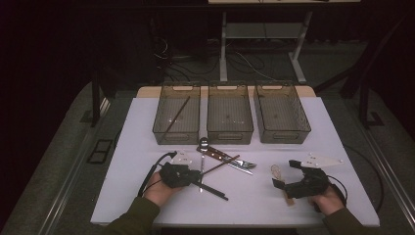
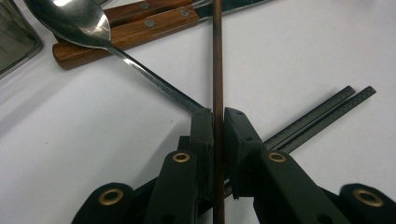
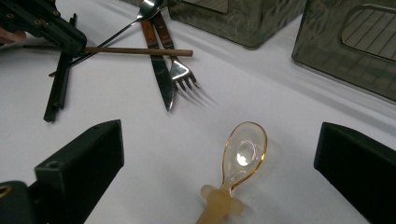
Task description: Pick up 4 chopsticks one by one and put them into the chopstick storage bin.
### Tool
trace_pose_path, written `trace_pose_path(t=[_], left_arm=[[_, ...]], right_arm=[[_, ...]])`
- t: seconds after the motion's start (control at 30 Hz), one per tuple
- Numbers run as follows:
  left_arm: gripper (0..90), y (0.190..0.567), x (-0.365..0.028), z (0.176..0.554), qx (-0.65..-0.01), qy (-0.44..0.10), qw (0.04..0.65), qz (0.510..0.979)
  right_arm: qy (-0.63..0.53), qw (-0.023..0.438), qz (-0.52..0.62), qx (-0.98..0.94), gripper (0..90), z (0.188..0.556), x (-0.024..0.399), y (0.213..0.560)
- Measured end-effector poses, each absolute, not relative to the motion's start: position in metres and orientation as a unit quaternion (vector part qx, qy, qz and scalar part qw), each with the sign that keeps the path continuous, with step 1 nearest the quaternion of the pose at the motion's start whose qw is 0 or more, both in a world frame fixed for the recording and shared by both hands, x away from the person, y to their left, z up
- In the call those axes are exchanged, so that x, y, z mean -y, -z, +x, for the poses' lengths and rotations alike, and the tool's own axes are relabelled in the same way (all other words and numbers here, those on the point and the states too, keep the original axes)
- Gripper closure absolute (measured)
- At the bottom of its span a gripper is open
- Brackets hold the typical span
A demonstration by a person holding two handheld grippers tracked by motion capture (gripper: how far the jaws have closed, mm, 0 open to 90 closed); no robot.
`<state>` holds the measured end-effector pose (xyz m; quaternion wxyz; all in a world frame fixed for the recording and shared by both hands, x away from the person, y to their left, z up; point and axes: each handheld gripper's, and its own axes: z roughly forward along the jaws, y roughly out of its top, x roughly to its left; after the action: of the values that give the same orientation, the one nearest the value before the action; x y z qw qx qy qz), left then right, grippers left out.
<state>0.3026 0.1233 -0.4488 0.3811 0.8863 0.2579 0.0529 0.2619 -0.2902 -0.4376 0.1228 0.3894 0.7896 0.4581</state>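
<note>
My left gripper (image 2: 218, 122) has its fingers closed on the brown chopstick (image 2: 217, 56), which runs straight up between the pads and out over the worktop (image 2: 93, 140). It crosses the pile in front of the bins: the steel spoon (image 2: 79, 23) passes under it, and the black chopsticks (image 2: 322, 114) lie just beside my fingers. The wood-handled knife (image 3: 161, 70) and fork (image 3: 180, 70) sit beyond.

To do this lift well, I judge I should raise the stick straight up and level, so its far end clears the spoon handle without dragging it. The grip is near one end, so the long free end may droop or swing; slow wrist movement would help. I should also check that no black stick is caught in the pads.

My right gripper (image 3: 219, 154) hangs wide open and holds nothing, with the clear amber spoon (image 3: 243, 154) lying on the worktop between its fingers, untouched.

Three smoky plastic bins stand side by side at the far edge. The left bin (image 1: 176, 113) already has one dark stick leaning in it, so I take that as the likely home for this one. The middle bin (image 1: 230, 113) and the right bin (image 1: 281, 112) look empty.
</note>
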Motion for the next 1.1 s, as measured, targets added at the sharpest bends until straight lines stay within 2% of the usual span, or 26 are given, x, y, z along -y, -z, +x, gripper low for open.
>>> trace_pose_path(t=[0.67, 1.1], left_arm=[[84.4, 0.4483, -0.1235, 0.3033, -0.251, -0.059, 0.377, 0.890], [84.6, 0.4422, -0.1275, 0.3022, -0.251, -0.059, 0.395, 0.882]], right_arm=[[-0.457, 0.123, 0.389, -0.791, 1.3, 0.2620, 0.2901, 0.4378], [-0.457, 0.123, 0.388, -0.791, 1.3, 0.2619, 0.2903, 0.4376]])
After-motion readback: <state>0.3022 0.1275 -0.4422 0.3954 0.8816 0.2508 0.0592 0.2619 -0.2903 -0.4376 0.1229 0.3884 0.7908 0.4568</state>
